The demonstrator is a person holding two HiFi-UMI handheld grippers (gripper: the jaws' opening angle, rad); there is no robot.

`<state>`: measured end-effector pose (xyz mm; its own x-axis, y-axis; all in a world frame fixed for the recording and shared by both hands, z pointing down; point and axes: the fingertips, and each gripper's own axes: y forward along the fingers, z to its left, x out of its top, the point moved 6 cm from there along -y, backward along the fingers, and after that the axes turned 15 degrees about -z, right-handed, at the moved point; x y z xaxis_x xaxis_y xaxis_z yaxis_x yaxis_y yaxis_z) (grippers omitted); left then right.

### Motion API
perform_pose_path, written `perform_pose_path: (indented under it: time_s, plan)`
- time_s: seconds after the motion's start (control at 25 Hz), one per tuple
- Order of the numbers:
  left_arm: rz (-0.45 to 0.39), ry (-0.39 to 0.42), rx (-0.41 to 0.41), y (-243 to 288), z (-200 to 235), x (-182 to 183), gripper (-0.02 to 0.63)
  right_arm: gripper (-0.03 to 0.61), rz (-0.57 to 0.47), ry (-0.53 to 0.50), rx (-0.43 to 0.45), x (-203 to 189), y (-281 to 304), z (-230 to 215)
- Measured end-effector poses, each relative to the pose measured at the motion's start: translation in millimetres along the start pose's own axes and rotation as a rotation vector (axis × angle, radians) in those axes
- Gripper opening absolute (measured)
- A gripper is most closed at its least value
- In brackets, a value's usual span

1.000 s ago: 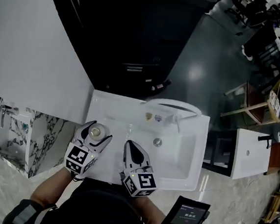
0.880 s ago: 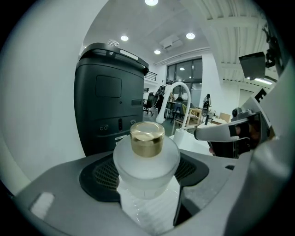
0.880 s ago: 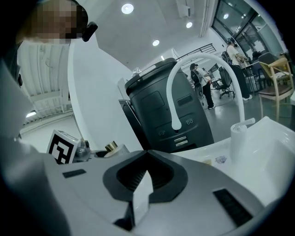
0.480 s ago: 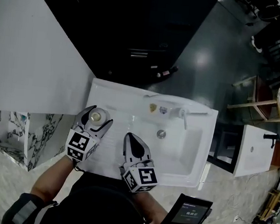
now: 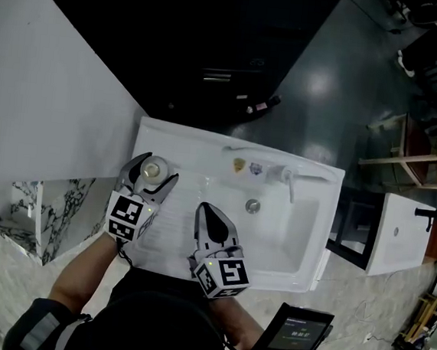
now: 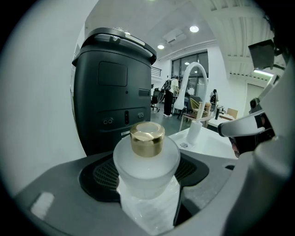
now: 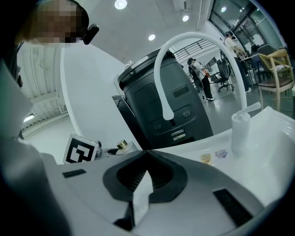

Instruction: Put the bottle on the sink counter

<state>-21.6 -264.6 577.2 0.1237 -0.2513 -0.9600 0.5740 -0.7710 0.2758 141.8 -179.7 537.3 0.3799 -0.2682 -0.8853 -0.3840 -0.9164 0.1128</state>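
Bottle (image 6: 146, 159), just one, left gripper (image 5: 153, 172) gripping

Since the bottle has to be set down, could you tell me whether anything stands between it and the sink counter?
Nothing visible does: the left gripper holds the bottle over a bare stretch of sink counter, with the right gripper off to its side.

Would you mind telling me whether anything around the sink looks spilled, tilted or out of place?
Nothing stands out. The bottle sits upright in the left gripper, gold cap on; the sink counter shows no spill.
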Motion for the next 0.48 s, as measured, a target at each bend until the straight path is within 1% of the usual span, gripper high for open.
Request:
perform_pose_path:
  time_s: [0.2, 0.48]
  plan:
    - [0.004, -0.003, 0.006, 12.3, 5.2, -4.4, 0.336, -0.005, 0.011, 0.002, 0.009, -2.3, 6.3, -3.9]
    - [0.015, -0.007, 0.035, 27.1, 19.7, -15.9, 0.336, -0.005, 0.024, 0.005, 0.012, -8.4, 12.0, -8.0]
